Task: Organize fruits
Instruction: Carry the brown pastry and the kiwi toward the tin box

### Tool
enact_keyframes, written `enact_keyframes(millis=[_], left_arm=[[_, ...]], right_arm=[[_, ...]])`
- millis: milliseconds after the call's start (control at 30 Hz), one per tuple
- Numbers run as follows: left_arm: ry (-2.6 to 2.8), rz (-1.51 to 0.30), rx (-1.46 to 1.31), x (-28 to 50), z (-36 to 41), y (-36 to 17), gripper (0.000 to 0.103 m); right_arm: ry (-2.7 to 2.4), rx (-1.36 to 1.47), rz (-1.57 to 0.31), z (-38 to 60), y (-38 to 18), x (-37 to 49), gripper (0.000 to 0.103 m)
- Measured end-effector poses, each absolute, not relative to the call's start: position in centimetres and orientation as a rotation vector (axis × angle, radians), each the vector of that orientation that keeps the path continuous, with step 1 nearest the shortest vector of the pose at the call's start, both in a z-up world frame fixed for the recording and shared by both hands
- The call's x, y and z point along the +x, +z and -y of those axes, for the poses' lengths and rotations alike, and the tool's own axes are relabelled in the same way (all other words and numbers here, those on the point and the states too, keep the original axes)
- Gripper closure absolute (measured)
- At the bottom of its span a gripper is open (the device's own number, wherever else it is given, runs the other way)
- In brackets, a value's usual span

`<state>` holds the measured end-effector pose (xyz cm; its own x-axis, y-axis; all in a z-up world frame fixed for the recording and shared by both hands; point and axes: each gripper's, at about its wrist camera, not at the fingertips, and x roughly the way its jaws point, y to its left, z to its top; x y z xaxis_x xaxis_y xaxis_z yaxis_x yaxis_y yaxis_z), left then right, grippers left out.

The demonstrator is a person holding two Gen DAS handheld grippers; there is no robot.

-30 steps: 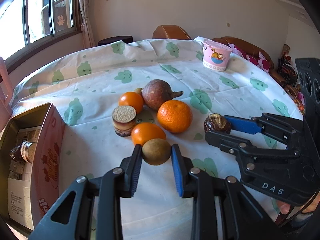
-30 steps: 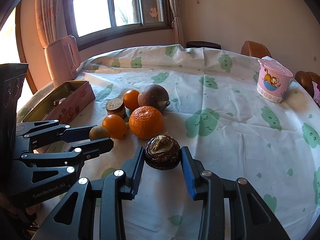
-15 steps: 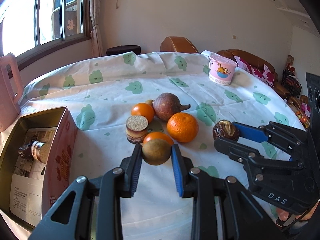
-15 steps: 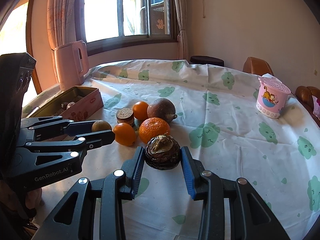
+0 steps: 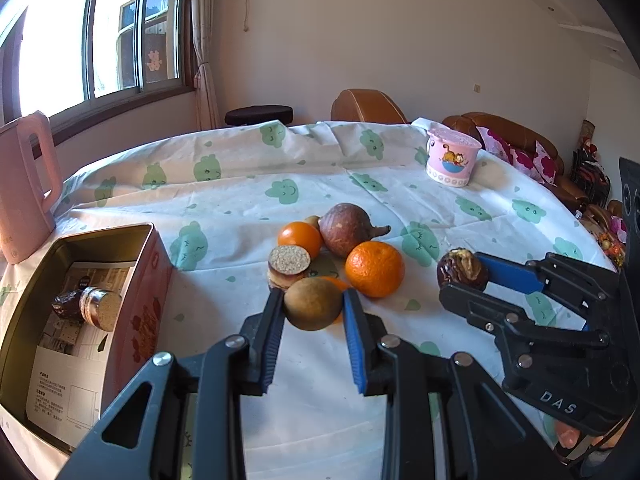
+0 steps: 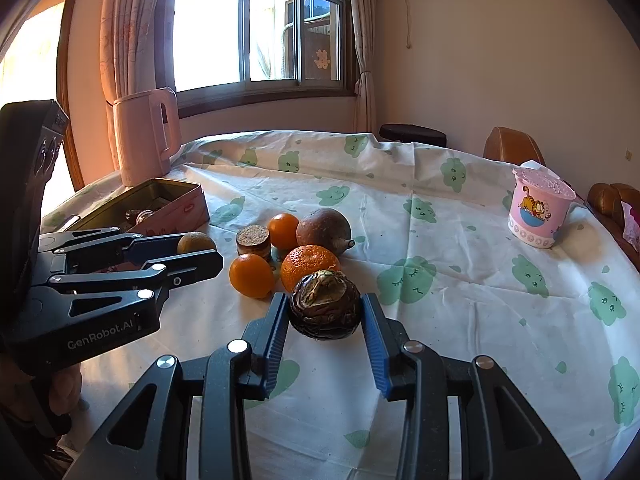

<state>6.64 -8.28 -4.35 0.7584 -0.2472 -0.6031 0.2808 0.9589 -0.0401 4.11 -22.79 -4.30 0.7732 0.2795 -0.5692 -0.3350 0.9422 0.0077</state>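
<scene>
Left wrist view: left hand-held gripper (image 5: 313, 308) clamped on brown round fruit (image 5: 313, 303), lifted w/ orange pile (image 5: 374, 269) just behind. Right hand-held gripper (image 6: 325, 312) pinches dark wrinkled fruit (image 6: 325, 305), near side of pile. Tabletop (image 6: 460, 248) under cloud-print cloth; tin box (image 5: 138, 280) left of pile, pink cup (image 5: 452, 156) beyond, window (image 6: 256, 28) farthest. Vs earlier: more wall and window show.

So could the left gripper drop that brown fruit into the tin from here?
Probably yes. The left gripper holds the brown fruit, and the tin sits open just to its left, with nothing between them.
</scene>
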Motion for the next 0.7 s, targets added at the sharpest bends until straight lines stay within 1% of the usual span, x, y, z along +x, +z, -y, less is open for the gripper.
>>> enact_keyframes(millis=[700], left_arm=[[-0.241, -0.581, 0.040, 5.7, 7.6, -3.6, 0.072]], right_arm=[[0.325, -0.114, -0.509, 22.7, -3.6, 2.6, 0.064]])
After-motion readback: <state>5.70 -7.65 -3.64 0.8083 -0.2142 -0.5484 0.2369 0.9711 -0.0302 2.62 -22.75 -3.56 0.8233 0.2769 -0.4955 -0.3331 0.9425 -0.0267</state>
